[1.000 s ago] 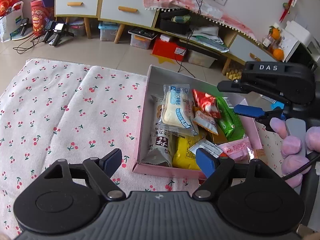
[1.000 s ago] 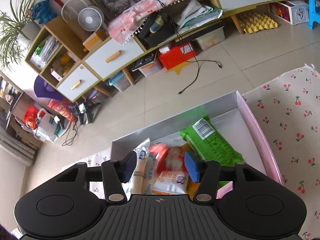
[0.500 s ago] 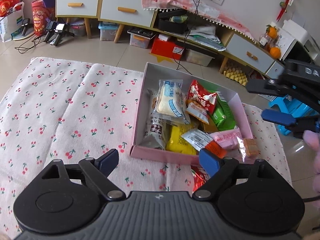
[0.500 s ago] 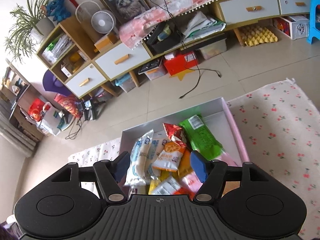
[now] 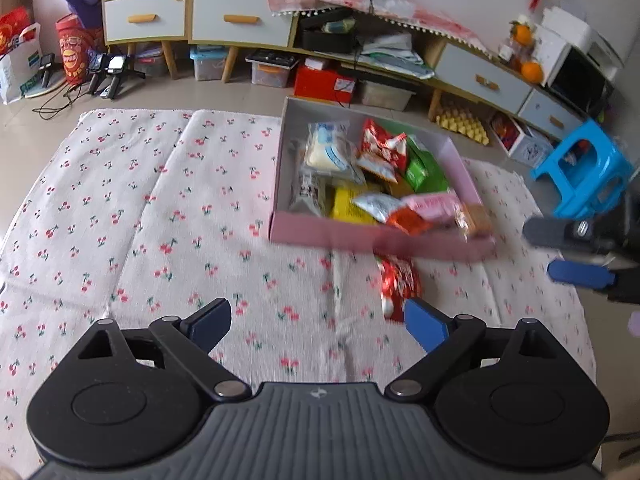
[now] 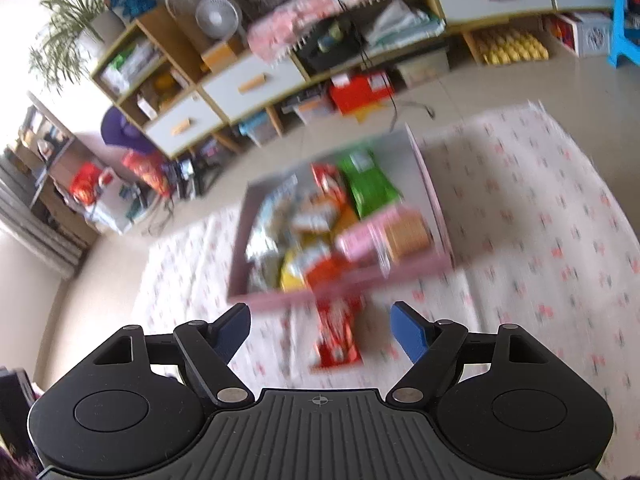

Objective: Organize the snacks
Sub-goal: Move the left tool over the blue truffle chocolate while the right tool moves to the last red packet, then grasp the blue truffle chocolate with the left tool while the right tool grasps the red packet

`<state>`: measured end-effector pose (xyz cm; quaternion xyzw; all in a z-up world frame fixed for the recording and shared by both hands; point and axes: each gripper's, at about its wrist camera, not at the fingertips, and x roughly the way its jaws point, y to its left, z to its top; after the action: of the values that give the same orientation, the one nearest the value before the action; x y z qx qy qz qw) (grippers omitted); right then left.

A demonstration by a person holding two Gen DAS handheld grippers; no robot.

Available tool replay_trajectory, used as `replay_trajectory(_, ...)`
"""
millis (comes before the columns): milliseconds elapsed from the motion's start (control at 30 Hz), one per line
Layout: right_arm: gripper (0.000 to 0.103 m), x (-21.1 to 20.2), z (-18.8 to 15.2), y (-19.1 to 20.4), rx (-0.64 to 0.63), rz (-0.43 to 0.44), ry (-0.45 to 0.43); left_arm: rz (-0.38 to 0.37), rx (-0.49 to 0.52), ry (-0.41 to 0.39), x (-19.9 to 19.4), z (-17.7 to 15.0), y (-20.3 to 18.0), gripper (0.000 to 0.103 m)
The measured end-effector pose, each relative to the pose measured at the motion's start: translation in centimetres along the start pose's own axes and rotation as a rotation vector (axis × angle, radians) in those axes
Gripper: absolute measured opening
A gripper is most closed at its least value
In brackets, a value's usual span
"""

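Both your grippers, left gripper and right gripper, have withdrawn from the pink box, jaws just opening wide, empty; 1 red packet remains outside on the cloth, beside its near wall.

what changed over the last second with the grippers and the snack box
Both grippers pulled back from the pink box, which now looks smaller and farther in both wrist views. The jaws of the left gripper and right gripper have just been opening, with nothing between them. A red snack packet now shows on the cherry-print cloth in front of the box. The snacks in the box look unchanged.
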<state>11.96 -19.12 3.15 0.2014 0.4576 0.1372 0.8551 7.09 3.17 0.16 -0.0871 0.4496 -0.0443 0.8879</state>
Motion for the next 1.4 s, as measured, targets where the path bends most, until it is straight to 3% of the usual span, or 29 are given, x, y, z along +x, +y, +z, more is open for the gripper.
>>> replay_trajectory(400,0.082,-0.6,-6.3,-3.5,-0.001,-0.026,0.080,-0.020,0.119,0.018,0.2,-4.7,-0.8,0.096)
replay_trajectory(667,0.083,-0.3,-8.4,-3.9,-0.091,-0.088,0.133,-0.074,0.086,0.097,1.2,-6.6,-1.4,0.090)
replay_trajectory(867,0.083,0.7,-8.9,-4.1,-0.105,-0.127,0.160,-0.176,0.200,0.144,1.5,-8.4,-4.4,0.075)
replay_trajectory(1033,0.083,0.9,-8.8,-4.3,-0.101,-0.142,0.159,-0.187,0.258,0.167,2.2,-9.5,-5.5,0.058)
replay_trajectory(1267,0.083,1.8,-8.8,-4.0,-0.124,-0.145,0.161,-0.185,0.273,0.178,2.8,-9.8,-5.8,0.044)
replay_trajectory(1367,0.083,2.2,-8.5,-3.6,-0.135,-0.139,0.156,-0.171,0.289,0.171,2.8,-9.8,-6.0,0.033)
replay_trajectory(1400,0.083,2.4,-8.5,-3.5,-0.136,-0.137,0.155,-0.168,0.291,0.170,2.8,-9.8,-6.0,0.025)
